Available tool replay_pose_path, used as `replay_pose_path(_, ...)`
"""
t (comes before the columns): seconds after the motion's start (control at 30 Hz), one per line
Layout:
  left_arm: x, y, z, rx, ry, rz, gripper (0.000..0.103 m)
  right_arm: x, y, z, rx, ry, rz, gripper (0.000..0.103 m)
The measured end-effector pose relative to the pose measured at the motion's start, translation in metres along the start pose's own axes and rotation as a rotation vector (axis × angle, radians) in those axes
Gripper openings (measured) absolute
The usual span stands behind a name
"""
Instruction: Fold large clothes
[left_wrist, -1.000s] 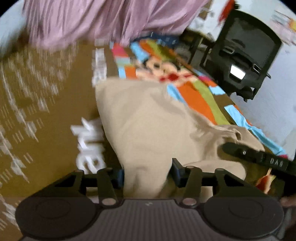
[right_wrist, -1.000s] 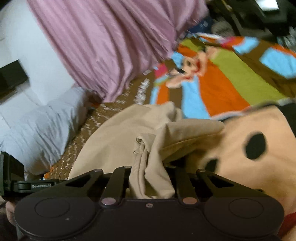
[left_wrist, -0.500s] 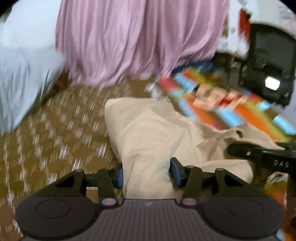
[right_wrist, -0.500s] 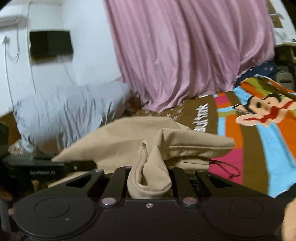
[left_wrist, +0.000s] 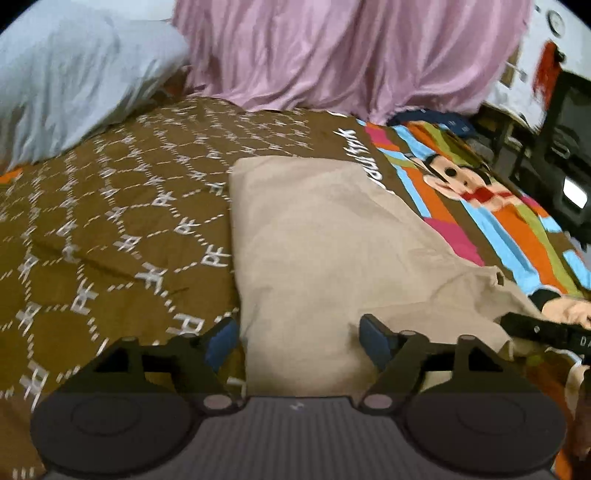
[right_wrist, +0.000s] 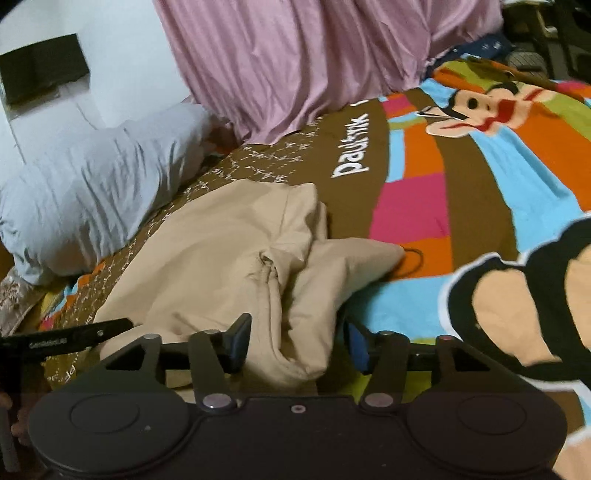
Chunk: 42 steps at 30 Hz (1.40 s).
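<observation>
Pink curtains (left_wrist: 351, 55) hang behind a bed with a brown patterned blanket (left_wrist: 110, 221). Both claws stand spread, gripping nothing: the left gripper (left_wrist: 297, 341) and the right gripper (right_wrist: 295, 341) straddle the near edge of a beige garment (left_wrist: 314, 240), whose long axis runs away toward the curtains.

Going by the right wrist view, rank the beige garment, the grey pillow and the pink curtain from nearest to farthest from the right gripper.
1. Beige garment: between the right gripper fingers.
2. Grey pillow: left, farther back.
3. Pink curtain: hanging at the back.
</observation>
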<state>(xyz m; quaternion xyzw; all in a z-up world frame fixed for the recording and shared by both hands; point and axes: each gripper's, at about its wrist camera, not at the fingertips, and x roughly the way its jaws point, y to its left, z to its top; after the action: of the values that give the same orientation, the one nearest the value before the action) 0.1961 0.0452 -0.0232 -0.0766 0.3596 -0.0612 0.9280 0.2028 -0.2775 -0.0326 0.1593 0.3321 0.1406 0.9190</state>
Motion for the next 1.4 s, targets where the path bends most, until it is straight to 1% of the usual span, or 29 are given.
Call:
replay_pose_path(0.03,-0.007,0.001,-0.002,-0.020,-0.006,0.006,0.086,-0.004,0.000,0.000,-0.003,-0.006,-0.004,0.062)
replay_pose_path(0.1,-0.024,0.002,-0.005,-0.072,-0.018,0.008,0.089,-0.014,0.005,0.000,-0.021,-0.026,-0.009,0.066)
replay_pose_path(0.17,-0.040,0.003,-0.008,-0.116,-0.034,0.007,0.096,-0.030,0.011,0.000,-0.047,-0.063,-0.020,0.077)
replay_pose_path(0.23,-0.059,-0.001,-0.013,-0.148,-0.059,0.012,0.100,-0.048,0.018,0.000,-0.081,-0.111,-0.024,0.084)
replay_pose_path(0.33,-0.087,-0.011,-0.020,-0.145,-0.098,0.032,0.102,-0.074,0.030,-0.002,-0.130,-0.183,-0.024,0.089)
replay_pose_path(0.4,-0.107,-0.021,-0.025,-0.128,-0.131,0.062,0.102,-0.093,0.036,-0.005,-0.156,-0.227,-0.024,0.096)
replay_pose_path(0.43,-0.117,-0.027,-0.027,-0.118,-0.147,0.083,0.102,-0.105,0.039,-0.008,-0.171,-0.257,-0.025,0.101)
replay_pose_path(0.53,-0.145,-0.040,-0.035,-0.098,-0.205,0.104,0.102,-0.138,0.046,-0.020,-0.209,-0.322,-0.027,0.102)
replay_pose_path(0.6,-0.159,-0.047,-0.040,-0.078,-0.230,0.116,0.102,-0.160,0.050,-0.030,-0.222,-0.362,-0.030,0.102)
replay_pose_path(0.77,-0.188,-0.062,-0.061,-0.009,-0.251,0.120,0.102,-0.200,0.056,-0.048,-0.210,-0.428,-0.057,0.102)
replay_pose_path(0.9,-0.200,-0.066,-0.079,0.041,-0.226,0.082,0.102,-0.217,0.067,-0.063,-0.234,-0.422,-0.095,0.102)
replay_pose_path(0.97,-0.203,-0.065,-0.089,0.052,-0.223,0.084,0.102,-0.224,0.074,-0.074,-0.261,-0.416,-0.112,0.102)
replay_pose_path(1.07,-0.199,-0.063,-0.108,0.058,-0.218,0.121,0.102,-0.225,0.083,-0.087,-0.306,-0.399,-0.143,0.102)
replay_pose_path(1.17,-0.187,-0.058,-0.122,0.056,-0.202,0.175,0.102,-0.213,0.085,-0.093,-0.318,-0.359,-0.169,0.102)
replay_pose_path(1.23,-0.179,-0.053,-0.123,0.056,-0.186,0.194,0.102,-0.203,0.081,-0.093,-0.308,-0.320,-0.172,0.102)
replay_pose_path(1.3,-0.174,-0.050,-0.123,0.047,-0.180,0.206,0.102,-0.193,0.076,-0.094,-0.293,-0.281,-0.157,0.102)
replay_pose_path(1.4,-0.171,-0.046,-0.124,0.039,-0.184,0.210,0.102,-0.184,0.075,-0.094,-0.283,-0.250,-0.153,0.102)
